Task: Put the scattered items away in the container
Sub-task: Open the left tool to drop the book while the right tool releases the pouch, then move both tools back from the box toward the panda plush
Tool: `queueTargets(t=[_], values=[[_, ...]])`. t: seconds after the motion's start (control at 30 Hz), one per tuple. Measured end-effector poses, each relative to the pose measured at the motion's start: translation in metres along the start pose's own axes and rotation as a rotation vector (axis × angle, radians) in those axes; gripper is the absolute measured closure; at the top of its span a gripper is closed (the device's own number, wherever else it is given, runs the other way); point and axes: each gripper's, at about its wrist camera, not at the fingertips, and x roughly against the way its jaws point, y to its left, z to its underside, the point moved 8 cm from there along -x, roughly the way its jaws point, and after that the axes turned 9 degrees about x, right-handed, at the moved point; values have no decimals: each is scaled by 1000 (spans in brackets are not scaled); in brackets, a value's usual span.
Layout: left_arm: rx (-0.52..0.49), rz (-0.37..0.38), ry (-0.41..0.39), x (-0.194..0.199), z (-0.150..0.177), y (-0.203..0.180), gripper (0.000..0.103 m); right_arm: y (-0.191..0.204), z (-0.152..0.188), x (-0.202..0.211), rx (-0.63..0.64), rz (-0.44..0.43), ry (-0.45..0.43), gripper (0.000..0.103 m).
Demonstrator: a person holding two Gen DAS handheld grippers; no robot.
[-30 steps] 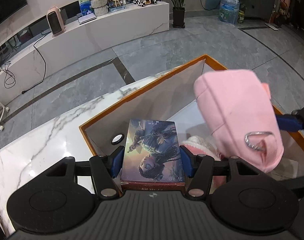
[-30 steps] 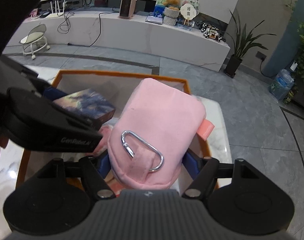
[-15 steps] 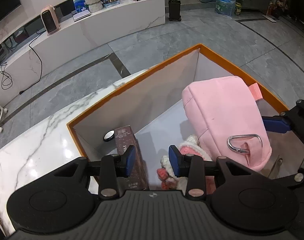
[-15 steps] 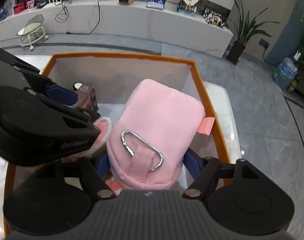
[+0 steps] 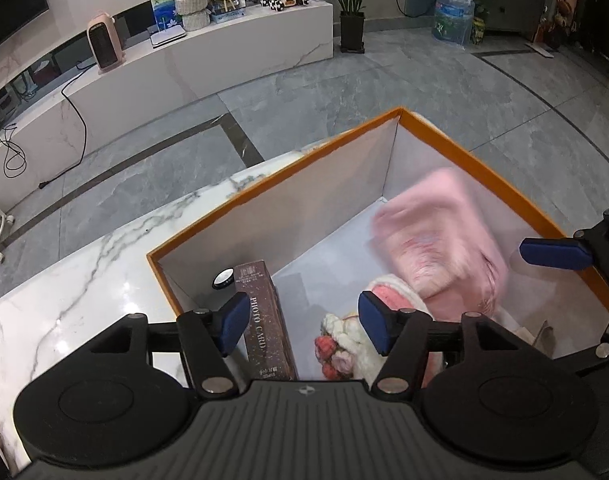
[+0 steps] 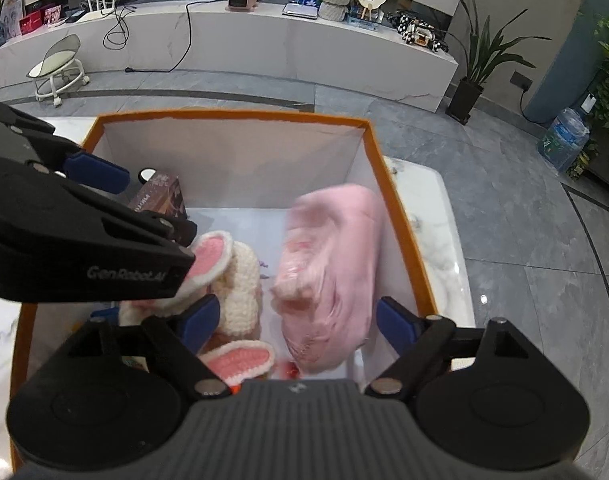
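Even, soft indoor light in both views; overhead glare spots on the glossy marble table (image 5: 76, 296) & grey floor tiles (image 6: 516, 184). Pink pouch (image 5: 440, 240) smeared by motion blur; rest sharp. Heavy fisheye bending, dark vignette at corners.

Orange-rimmed white box (image 5: 456, 148) fills the frame's centre-right. Inside, the pink pouch (image 5: 440, 236) is motion-blurred at right; a brown photo-card box (image 5: 264, 316) stands on edge at lower left, and a cream-and-pink crocheted bunny toy (image 6: 232, 276) lies between them.
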Motion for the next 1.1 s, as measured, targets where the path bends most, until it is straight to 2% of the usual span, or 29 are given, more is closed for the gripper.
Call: queueTargets(t=[0.37,0.57,0.83,0.97,1.1], values=[[28,7,-46,26,-6,9,32,7,-11,29,16,19,-37,16],[56,-2,-63,40,-3,36,29,23,-19,49,47,22,-72,16],[174,-69,-97,55,25,121,28,46,-30,73,85,14,-116,15],[222,-176,-151,66,40,170,27,57,-34,78,95,-2,-126,15],[288,-259,-151,67,59,221,27,69,-40,81,110,-5,-130,15]])
